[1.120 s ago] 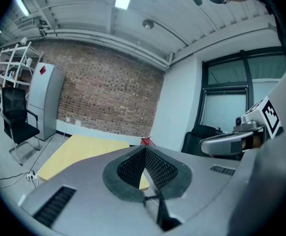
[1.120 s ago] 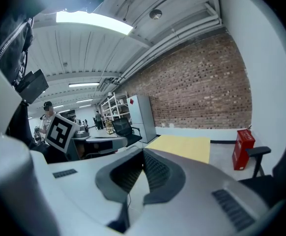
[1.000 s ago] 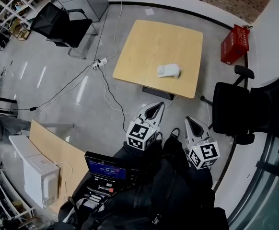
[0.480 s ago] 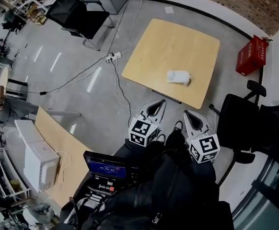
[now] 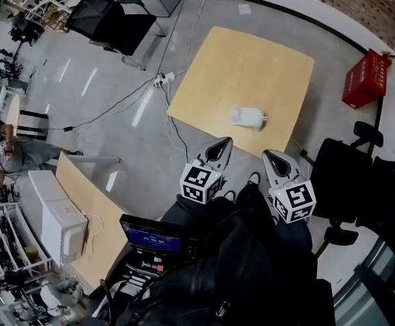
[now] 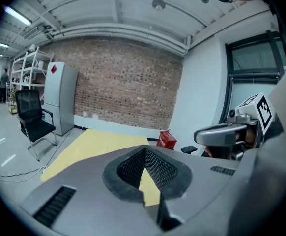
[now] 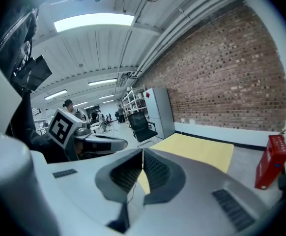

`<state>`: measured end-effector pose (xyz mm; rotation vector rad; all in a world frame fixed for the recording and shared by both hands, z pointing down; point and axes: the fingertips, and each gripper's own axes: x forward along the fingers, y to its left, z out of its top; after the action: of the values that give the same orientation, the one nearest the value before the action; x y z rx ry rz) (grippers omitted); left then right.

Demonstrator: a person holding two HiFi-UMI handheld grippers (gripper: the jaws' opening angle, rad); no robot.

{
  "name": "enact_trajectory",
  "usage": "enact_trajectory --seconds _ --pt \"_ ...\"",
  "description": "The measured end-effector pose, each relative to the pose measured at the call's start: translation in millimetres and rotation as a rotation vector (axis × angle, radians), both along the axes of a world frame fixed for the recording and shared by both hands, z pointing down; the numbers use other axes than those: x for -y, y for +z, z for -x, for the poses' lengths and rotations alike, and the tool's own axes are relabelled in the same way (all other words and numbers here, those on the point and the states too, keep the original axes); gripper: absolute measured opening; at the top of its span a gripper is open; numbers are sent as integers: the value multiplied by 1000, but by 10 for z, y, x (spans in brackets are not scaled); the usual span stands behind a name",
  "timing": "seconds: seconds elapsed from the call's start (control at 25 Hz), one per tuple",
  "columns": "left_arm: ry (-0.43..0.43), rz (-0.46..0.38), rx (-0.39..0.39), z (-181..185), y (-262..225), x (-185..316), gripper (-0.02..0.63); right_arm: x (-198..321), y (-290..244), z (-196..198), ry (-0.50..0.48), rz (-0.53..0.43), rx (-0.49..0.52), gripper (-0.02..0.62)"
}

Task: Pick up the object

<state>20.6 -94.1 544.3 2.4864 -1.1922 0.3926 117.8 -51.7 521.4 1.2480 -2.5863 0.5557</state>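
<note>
White object (image 5: pixel 247 117) lay on wooden table (image 5: pixel 252 60), farther out than left gripper (image 5: pixel 222 142) and right gripper (image 5: pixel 268 154), both closed, holding nothing.

Object (image 5: pixel 247 117): one item, white, rounded and oblong, with a small darker tip at its right end. Lies on its side, long axis running across the head view, on the pale wooden table (image 5: pixel 265 60), towards the table edge nearest the grippers. Ahead of the gap between left gripper (image 5: pixel 219 147) and right gripper (image 5: pixel 271 157), apart from both, untouched
</note>
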Motion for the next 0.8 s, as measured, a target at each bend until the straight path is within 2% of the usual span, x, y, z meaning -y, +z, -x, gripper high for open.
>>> enact_trajectory --seconds 0.28,0.52,0.64,0.8 --pt "-51 79 5 -16 165 159 0 251 132 -84 -43 33 1 6" --pt "-54 100 12 71 299 277 0 417 277 13 -60 65 -25 6" --pt "-36 134 -3 99 413 326 0 488 450 124 -75 81 -87 6" --pt "-18 183 4 179 656 412 0 664 821 197 -113 110 -232 8"
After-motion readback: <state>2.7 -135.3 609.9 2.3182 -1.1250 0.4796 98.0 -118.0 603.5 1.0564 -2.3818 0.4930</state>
